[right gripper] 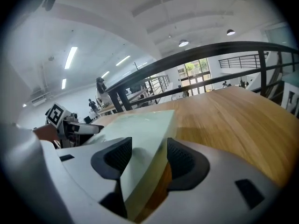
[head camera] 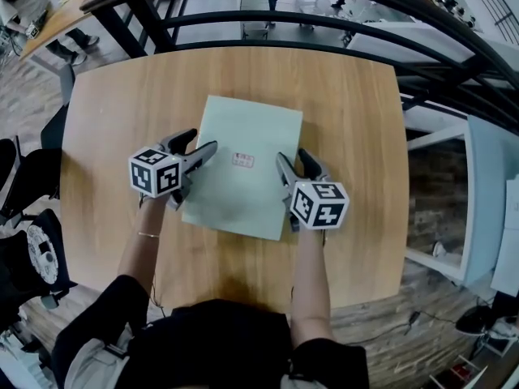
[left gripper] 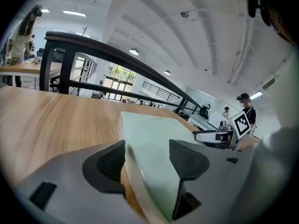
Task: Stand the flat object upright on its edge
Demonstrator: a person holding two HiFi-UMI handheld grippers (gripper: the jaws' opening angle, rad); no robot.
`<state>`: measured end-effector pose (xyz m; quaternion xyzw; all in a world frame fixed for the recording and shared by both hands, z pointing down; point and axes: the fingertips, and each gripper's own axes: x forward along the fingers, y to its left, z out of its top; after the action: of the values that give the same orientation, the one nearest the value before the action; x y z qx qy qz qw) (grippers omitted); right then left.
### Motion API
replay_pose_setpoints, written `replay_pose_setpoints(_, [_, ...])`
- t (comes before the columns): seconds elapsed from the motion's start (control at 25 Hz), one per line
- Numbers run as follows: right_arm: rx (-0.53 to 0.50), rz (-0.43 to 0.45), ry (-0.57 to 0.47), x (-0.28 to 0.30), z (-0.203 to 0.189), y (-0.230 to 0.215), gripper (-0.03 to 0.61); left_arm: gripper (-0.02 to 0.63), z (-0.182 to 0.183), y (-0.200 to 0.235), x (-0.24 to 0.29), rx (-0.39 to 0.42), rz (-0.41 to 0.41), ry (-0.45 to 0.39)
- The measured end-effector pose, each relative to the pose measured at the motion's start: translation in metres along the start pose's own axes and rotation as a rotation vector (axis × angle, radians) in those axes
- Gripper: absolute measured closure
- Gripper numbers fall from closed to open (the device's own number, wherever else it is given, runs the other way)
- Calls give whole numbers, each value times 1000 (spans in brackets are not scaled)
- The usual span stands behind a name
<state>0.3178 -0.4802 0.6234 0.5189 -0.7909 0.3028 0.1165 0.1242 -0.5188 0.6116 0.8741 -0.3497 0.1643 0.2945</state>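
Note:
A pale green flat object [head camera: 235, 132] with a small red label [head camera: 243, 160] lies flat on the wooden table [head camera: 105, 136]. My left gripper [head camera: 201, 143] sits at its left edge and my right gripper [head camera: 290, 156] at its right edge. In the left gripper view the jaws [left gripper: 147, 160] straddle the edge of the green object [left gripper: 154, 134], one pad beside it and one over its top, with gaps showing. In the right gripper view the jaws [right gripper: 148, 157] straddle the opposite edge of the object [right gripper: 135, 127] the same way. Both grippers stand open.
A black railing [head camera: 284, 23] runs just beyond the table's far edge. A dark chair [head camera: 24, 177] stands to the left and a white cabinet [head camera: 486, 201] to the right. People stand far off in the room behind.

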Motion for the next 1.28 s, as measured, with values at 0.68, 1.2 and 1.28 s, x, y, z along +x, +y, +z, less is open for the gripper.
replay_pose_setpoints(0.68, [21, -10, -58, -14, 12, 10, 385, 333, 7, -13, -12, 117, 46, 10])
replay_pose_setpoints(1.2, [4, 7, -125, -54, 34, 39, 391, 351, 27, -41, -58, 108, 51, -54])
replay_pose_setpoints(1.28, [3, 7, -139, -61, 36, 43, 391, 353, 29, -46, -64, 112, 51, -65])
